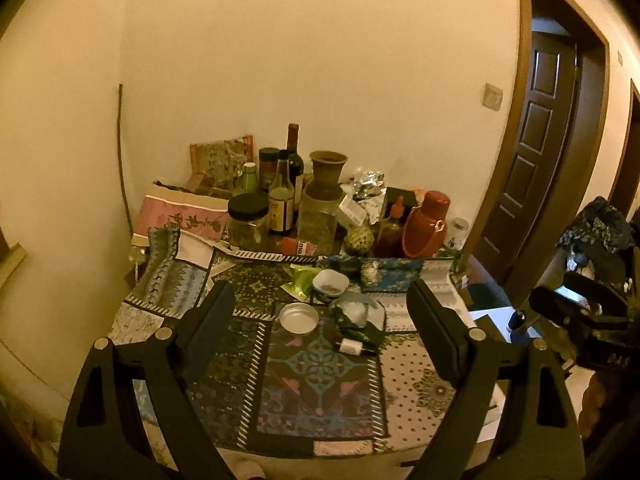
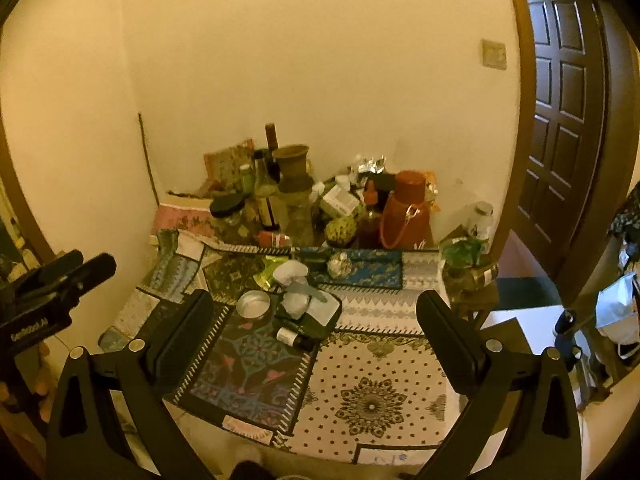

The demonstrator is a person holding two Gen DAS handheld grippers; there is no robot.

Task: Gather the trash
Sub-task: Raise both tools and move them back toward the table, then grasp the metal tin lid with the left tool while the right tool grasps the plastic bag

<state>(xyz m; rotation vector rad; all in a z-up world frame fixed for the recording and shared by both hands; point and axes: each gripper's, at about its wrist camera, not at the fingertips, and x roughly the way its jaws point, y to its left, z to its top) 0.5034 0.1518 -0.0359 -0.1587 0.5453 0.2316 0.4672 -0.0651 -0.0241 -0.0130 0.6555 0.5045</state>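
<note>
Left gripper (image 1: 322, 308) wide, empty; tin (image 1: 299, 317), wrapper (image 1: 301, 279), vial (image 1: 352, 346) ahead between fingers. Right gripper (image 2: 316, 312) wide, empty; tissue (image 2: 297, 304) between fingers.

Ahead of me a patchwork tablecloth (image 1: 320, 380), red flask (image 1: 426, 226), dark wine bottle (image 1: 294, 156), black-lidded jar (image 1: 247, 216) and clay pot (image 1: 328, 170) against the wall, brown panelled door (image 1: 540, 152) rightward

Bench (image 1: 416, 380) stands in wall corner. Bottles (image 1: 281, 200), jars (image 1: 248, 216) and flask (image 1: 426, 226) crowd its far edge. Mid-bench: small bowl (image 1: 330, 281), round lid (image 1: 299, 317) nearer, wrappers (image 1: 356, 312) right of lid, little vial (image 1: 352, 346) lying nearest. Door (image 1: 536, 152) behind far right corner.
</note>
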